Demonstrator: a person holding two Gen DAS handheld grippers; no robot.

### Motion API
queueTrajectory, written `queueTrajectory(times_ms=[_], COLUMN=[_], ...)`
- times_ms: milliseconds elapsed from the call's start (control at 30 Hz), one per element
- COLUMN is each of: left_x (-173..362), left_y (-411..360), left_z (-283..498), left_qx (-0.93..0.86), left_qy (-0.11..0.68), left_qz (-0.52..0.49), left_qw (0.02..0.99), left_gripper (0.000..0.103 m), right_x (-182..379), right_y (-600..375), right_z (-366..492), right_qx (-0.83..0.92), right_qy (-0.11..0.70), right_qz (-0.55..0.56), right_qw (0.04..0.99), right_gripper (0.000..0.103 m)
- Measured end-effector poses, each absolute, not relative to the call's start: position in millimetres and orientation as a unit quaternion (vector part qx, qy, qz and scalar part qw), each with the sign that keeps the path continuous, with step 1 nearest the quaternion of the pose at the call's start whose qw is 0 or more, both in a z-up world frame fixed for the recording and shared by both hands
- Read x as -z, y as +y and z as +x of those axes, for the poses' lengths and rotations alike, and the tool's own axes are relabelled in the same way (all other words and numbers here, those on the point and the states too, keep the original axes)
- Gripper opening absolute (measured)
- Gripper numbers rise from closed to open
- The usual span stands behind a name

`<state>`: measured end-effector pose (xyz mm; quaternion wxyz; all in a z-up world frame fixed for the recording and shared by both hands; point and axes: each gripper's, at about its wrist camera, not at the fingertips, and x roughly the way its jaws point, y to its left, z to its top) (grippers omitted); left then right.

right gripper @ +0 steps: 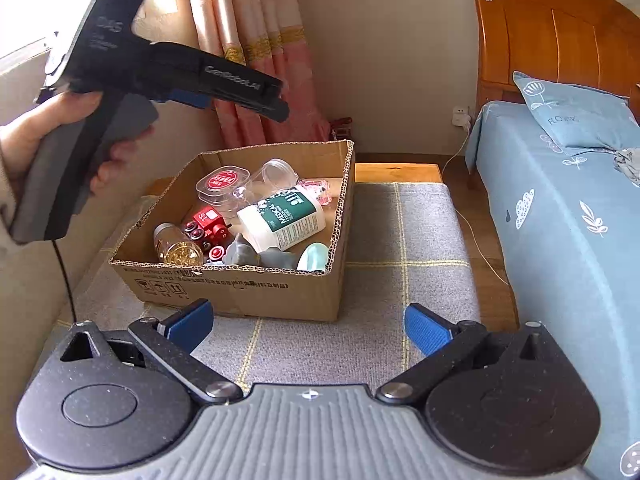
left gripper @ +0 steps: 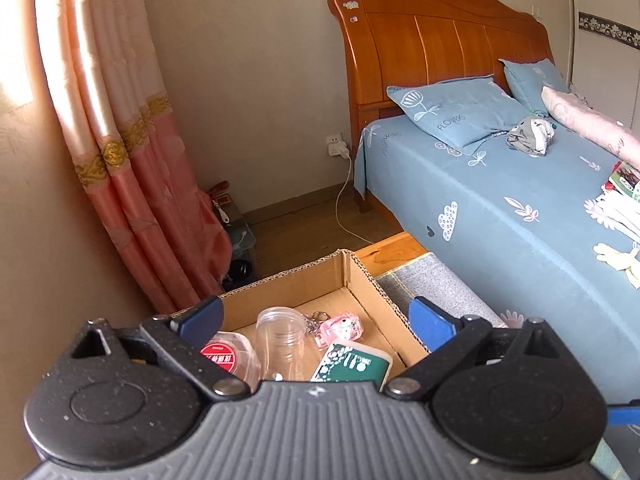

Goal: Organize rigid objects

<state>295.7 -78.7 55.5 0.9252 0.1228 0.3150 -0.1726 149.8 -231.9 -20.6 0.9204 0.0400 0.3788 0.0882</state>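
cardboard box (right gripper: pixel 256 280) sits on a grey checked mat (right gripper: pixel 420 240) beside the bed (right gripper: pixel 560 220), and it already holds the rigid things: a white medical bottle (right gripper: pixel 282 220) with a green label, a clear jar (right gripper: pixel 276 174), a round clear tub (right gripper: pixel 222 188) with a red lid label, a red toy train (right gripper: pixel 208 226), a small jar of gold bits (right gripper: pixel 176 244), a pink keychain (left gripper: pixel 340 326) and some grey and mint pieces at the near wall.

the step in hand looks like the let-go over the box. to do it well, the left gripper (left gripper: pixel 316 318) should lift clear straight up with its jaws wide, so neither blue pad (left gripper: pixel 430 320) catches the bottle or the jar below, and it should not brush the box rim on the way out.

the left gripper hangs above the far left part of the box, tilted downward, held in a person's hand (right gripper: pixel 60 136) at the left of the right wrist view. its jaws are spread wide with nothing between them; the items lie loose beneath. the right gripper (right gripper: pixel 308 326) waits short of the box's near wall, over the mat, angled downward too, jaws likewise spread and empty.
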Motion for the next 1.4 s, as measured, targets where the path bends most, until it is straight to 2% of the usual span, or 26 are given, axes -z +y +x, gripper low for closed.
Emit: queueTrajectory(times_ms=[200,567,1400], left_x=[-55.4,-26.9,-25.5], left_y=[-47.9,-2.1,1.2], left_z=[234.2,139.7,105.2], left_qx=[0.135,0.021,-0.010], left_qy=[0.293,0.368,0.380], left_qz=[0.128,0.066,0.038], left_qw=[0.938,0.927,0.924], left_gripper=[0.102,0.102,0.102], right_x=[19.4,13.2,-0.6], right_y=[-218.2,-194.8,-180.5], right_z=[152.6,137.7,113.4], right_qx=[-0.060,-0.036,-0.035], right_qy=[0.392,0.403,0.398], right_qz=[0.016,0.001,-0.001], right_qw=[0.918,0.914,0.917], right_gripper=[0.103,0.103,0.103])
